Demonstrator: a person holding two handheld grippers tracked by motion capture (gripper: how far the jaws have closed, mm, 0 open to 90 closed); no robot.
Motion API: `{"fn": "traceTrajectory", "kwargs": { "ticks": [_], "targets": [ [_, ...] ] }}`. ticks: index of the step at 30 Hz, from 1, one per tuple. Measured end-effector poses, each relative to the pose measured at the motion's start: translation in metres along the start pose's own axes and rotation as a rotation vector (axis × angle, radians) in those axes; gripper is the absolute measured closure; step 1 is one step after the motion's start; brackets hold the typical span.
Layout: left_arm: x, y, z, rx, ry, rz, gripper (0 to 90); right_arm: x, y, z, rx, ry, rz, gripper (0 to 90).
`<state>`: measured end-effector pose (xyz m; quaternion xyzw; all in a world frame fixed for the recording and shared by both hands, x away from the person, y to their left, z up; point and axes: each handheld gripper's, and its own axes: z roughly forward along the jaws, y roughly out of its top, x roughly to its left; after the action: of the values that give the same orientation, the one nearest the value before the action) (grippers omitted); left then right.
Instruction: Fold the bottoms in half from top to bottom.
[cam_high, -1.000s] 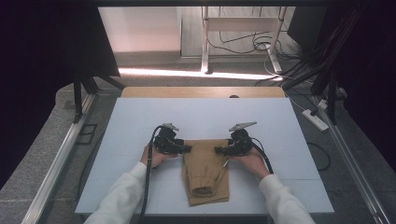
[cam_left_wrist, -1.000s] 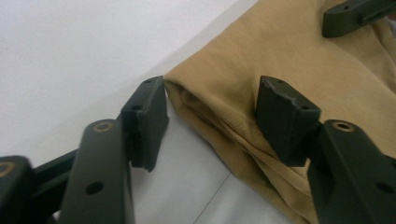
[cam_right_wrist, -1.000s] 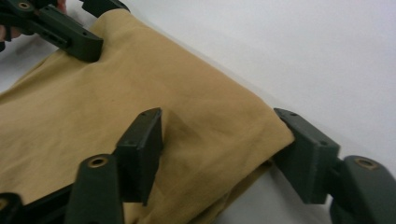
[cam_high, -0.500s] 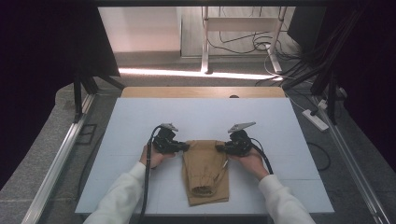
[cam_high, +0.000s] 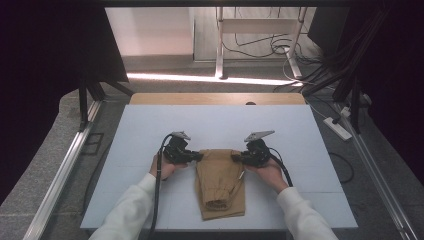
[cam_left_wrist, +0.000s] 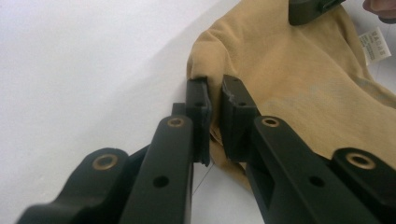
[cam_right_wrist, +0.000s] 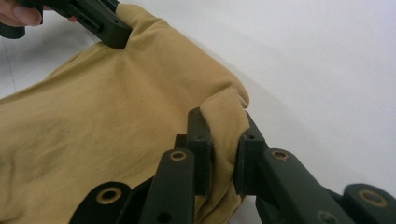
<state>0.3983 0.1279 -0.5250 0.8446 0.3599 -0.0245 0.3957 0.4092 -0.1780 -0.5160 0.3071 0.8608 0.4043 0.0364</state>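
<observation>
My fingers (cam_left_wrist: 200, 119) of the left gripper (cam_high: 192, 156) have just closed on one far corner of the trousers (cam_high: 220, 182). My right gripper (cam_high: 239, 158) has just closed on the other far corner. The trousers lie folded on the table (cam_high: 150, 130), near its front edge.

quick count from the high view: one tan folded garment (cam_high: 220, 182) at lower centre of the frame, lying on one light blue table (cam_high: 150, 130). two handheld grippers, left gripper (cam_high: 196, 156) and right gripper (cam_high: 236, 157), one at each upper corner of the cloth. two white sleeves (cam_high: 131, 210) along the bottom edge. one white power strip (cam_high: 338, 128) at the right edge. the left gripper view adds one white label (cam_left_wrist: 375, 43) at upper right.
</observation>
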Motion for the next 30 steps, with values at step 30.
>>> {"fn": "traceTrajectory", "kwargs": {
  "ticks": [30],
  "targets": [
    [0.016, 0.041, -0.010, -0.060, 0.065, 0.058, 82.2, -0.016, 0.029, -0.007, -0.111, -0.092, -0.018, 81.8]
  ]
}}
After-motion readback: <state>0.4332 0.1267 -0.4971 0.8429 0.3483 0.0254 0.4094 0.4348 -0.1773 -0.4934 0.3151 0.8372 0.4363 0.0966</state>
